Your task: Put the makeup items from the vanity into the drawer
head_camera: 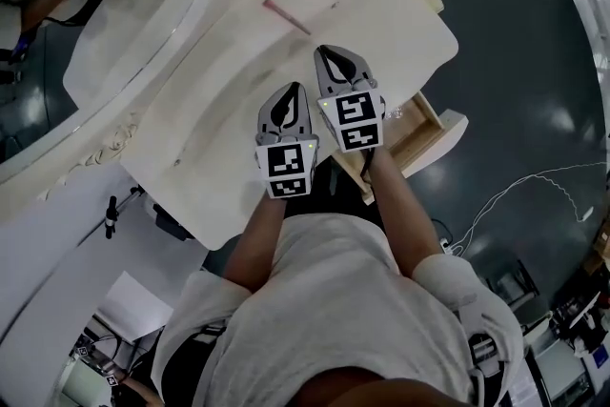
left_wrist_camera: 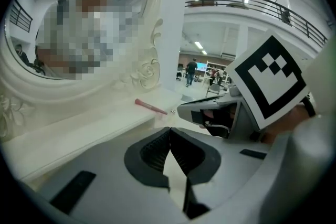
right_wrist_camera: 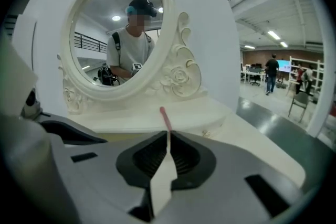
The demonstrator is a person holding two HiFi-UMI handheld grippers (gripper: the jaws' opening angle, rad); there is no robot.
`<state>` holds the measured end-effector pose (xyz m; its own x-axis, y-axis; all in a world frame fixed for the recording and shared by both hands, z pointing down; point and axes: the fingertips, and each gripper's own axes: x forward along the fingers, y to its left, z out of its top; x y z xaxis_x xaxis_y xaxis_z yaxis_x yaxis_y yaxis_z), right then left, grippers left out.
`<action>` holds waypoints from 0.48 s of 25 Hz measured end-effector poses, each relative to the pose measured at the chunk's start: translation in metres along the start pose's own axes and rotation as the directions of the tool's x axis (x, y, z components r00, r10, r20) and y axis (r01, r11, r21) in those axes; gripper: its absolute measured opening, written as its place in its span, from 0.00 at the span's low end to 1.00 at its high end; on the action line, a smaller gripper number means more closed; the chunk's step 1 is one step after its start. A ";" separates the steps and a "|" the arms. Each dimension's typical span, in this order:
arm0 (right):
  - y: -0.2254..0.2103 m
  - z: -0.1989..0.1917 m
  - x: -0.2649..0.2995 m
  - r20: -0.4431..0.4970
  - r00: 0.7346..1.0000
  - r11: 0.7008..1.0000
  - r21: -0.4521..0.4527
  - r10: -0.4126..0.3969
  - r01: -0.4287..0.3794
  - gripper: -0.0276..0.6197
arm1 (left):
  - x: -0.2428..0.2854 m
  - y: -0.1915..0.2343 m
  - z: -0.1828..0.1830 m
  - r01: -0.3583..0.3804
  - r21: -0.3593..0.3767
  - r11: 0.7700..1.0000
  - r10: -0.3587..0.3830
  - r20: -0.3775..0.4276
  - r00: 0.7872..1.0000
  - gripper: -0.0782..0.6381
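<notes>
At the far left the oval mirror (head_camera: 95, 43) stands along the back of the vanity (head_camera: 381, 5). A slim pink makeup stick (head_camera: 286, 15) lies flat on the white top, near the mirror's carved frame and well apart from both claws. Nearer the person, the left gripper (head_camera: 292, 91) hovers over the top with its jaws pressed together, holding nothing. Just beside it on the right, the right gripper (head_camera: 334, 54) reaches a little farther. Its jaws are also closed tip to tip and empty, and in the right gripper view the pink stick lies straight beyond them. At the right, below the vanity's edge, the wooden drawer (head_camera: 419, 133) stands pulled open.
</notes>
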<state>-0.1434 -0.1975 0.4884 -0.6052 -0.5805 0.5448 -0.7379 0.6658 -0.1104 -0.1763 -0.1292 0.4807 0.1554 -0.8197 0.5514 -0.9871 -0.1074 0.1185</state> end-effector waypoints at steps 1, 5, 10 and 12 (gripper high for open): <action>0.001 -0.001 0.005 -0.008 1.000 1.000 -0.014 0.004 -0.004 0.07 | 0.002 0.002 -0.001 0.002 -0.005 1.000 -0.002 -0.001 1.000 0.12; 0.004 -0.005 0.020 -0.037 0.999 0.999 -0.039 0.021 -0.022 0.20 | 0.007 0.010 -0.004 0.006 -0.020 1.000 -0.006 -0.005 1.000 0.12; 0.000 -0.007 0.037 -0.059 0.998 0.997 -0.075 -0.010 0.006 0.20 | 0.010 0.020 -0.005 0.001 -0.028 1.000 -0.001 -0.011 1.000 0.12; -0.002 -0.009 0.043 -0.069 0.998 0.996 -0.088 -0.016 0.010 0.20 | 0.010 0.022 -0.005 -0.001 -0.030 1.000 0.001 -0.013 1.000 0.12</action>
<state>-0.1655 -0.2197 0.5196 -0.5715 -0.5572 0.6024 -0.7145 0.6989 -0.0314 -0.1967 -0.1373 0.4929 0.1551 -0.8122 0.5624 -0.9857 -0.0893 0.1429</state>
